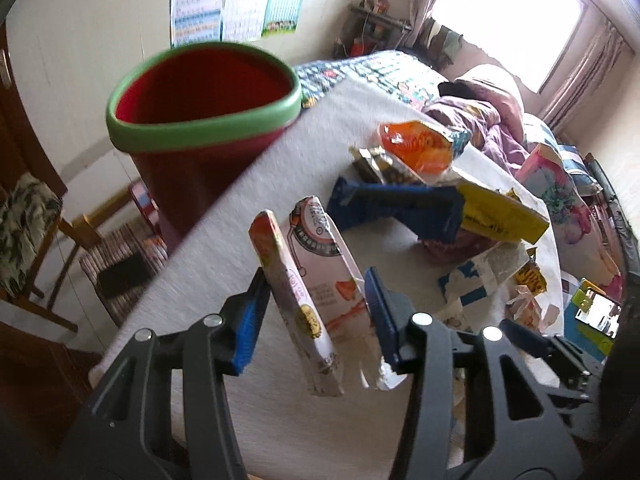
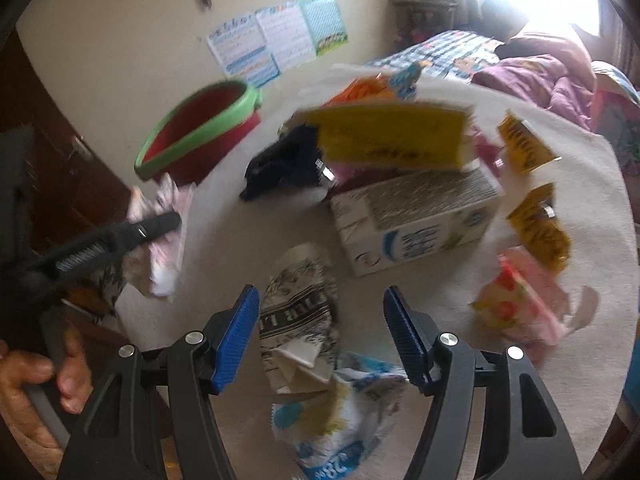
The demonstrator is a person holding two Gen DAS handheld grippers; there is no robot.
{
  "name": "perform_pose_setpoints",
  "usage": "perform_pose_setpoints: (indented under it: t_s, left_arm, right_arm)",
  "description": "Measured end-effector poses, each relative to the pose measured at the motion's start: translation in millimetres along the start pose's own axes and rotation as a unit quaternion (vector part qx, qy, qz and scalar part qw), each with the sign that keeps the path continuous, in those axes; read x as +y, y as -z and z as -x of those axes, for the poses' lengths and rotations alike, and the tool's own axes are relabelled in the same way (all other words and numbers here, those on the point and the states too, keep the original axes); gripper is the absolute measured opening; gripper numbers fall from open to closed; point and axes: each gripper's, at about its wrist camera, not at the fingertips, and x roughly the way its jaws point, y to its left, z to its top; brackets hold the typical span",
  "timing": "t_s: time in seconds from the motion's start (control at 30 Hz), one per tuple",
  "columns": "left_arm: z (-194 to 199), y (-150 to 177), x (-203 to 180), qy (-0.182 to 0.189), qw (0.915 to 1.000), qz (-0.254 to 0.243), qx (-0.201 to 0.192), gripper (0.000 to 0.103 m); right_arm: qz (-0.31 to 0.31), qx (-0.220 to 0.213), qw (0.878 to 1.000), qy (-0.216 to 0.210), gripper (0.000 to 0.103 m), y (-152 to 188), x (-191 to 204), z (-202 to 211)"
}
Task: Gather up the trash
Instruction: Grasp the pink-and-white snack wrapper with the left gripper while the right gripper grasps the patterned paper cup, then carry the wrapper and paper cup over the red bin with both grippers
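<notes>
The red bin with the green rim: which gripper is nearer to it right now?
Left. The left gripper, holding a pink carton, is just short of the bin; the right gripper hangs farther back over crumpled paper.

Room's pretty lived-in: three bright posters point(image 1: 236, 10) taped up on the cream wall at the top, a sunlit window point(image 1: 516, 24) with curtains upper right, a rumpled purple duvet point(image 1: 484, 120) on the bed below it, and a wooden chair point(image 1: 28, 224) with a leafy cushion far left

White-clothed table point(image 2: 248, 280) — milk carton point(image 2: 416, 220), crumpled wrappers point(image 2: 300, 320), yellow packets point(image 2: 538, 228).
</notes>
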Motion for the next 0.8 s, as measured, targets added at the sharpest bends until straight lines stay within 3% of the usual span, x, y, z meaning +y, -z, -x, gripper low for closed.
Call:
perform_pose_setpoints:
  t_s: [0.3,0.37,0.5,0.8]
  left_arm:
    - [19.7,-11.5,-14.5,-0.019,0.9979,-0.039,-0.049,0.047]
    - [19.3,-12.8,-17.4,-0.02,0.9974,-0.046,-0.052,0.047]
    - [16.7,-16.4,-21.1,-0.018,0.9973,-0.049,-0.052,0.047]
    - [17.7,-17.3,-21.6,-0.016,0.9969,-0.051,-0.057,0.047]
  right_arm:
    - [0.002,0.028,1.0,0.0,0.063,9.9,3.1,-19.2]
    - [0.002,0.03,1.0,-0.008,0.058,10.7,2.5,-19.3]
    - [0.006,0.032,0.999,-0.014,0.031,8.3,4.3,-19.9]
    - [-0.002,0.002,1.0,-0.03,0.028,2.7,3.6,-1.5]
